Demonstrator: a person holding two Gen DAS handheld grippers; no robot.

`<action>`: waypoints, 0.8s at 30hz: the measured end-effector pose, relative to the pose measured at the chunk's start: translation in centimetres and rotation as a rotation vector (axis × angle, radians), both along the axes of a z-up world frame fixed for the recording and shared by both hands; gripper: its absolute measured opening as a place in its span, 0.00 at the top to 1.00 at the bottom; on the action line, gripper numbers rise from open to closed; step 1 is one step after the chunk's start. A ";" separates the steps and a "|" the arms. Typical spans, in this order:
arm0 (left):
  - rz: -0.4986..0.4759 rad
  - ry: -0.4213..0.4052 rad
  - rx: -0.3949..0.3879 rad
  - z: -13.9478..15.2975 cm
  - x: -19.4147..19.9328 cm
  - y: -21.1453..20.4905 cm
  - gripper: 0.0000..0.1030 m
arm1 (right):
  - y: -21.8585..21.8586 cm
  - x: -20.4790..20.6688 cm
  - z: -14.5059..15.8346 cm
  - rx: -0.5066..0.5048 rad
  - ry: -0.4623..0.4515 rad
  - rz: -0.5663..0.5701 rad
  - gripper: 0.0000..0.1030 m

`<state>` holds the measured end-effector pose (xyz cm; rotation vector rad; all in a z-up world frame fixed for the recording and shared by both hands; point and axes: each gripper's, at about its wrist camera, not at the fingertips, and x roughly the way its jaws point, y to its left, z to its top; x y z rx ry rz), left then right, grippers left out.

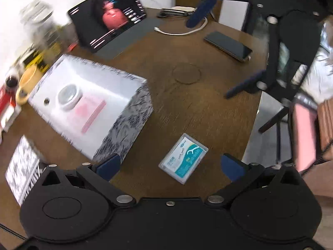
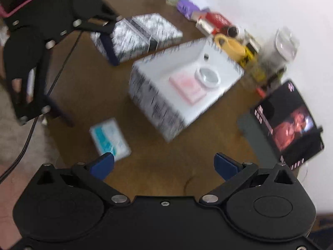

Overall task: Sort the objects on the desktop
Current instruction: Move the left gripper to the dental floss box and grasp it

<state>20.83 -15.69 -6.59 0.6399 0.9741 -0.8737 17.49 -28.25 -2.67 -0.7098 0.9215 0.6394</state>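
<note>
The flat teal-and-white plastic case of dental floss picks [image 1: 183,158] lies face-up on the brown wooden bench [image 1: 187,104], just beside the open white box with black speckled sides [image 1: 91,104] that already holds a round white tin [image 1: 68,96] and a pink card. The case looks light, stiff and smooth, so it would likely slip unless pinched across its two long edges. The left gripper [image 1: 172,167] hangs above it with its blue fingers [image 1: 109,165] spread wide and empty, and the right gripper [image 2: 164,164] is likewise wide apart, holding nothing.
</note>
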 end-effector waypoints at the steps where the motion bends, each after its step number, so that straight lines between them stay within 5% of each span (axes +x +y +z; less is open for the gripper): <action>1: -0.025 -0.013 0.011 -0.5 -0.3 -0.5 0.00 | -0.1 -0.5 -0.4 -0.010 0.008 -0.008 0.00; 9: -0.255 -0.125 0.146 -5.9 -2.4 -3.9 0.00 | 0.9 -3.8 -2.6 -0.073 0.041 0.007 0.00; 24: -0.335 -0.056 0.176 -10.8 0.0 -5.2 0.01 | 1.4 -4.0 -5.2 -0.115 0.092 0.047 0.00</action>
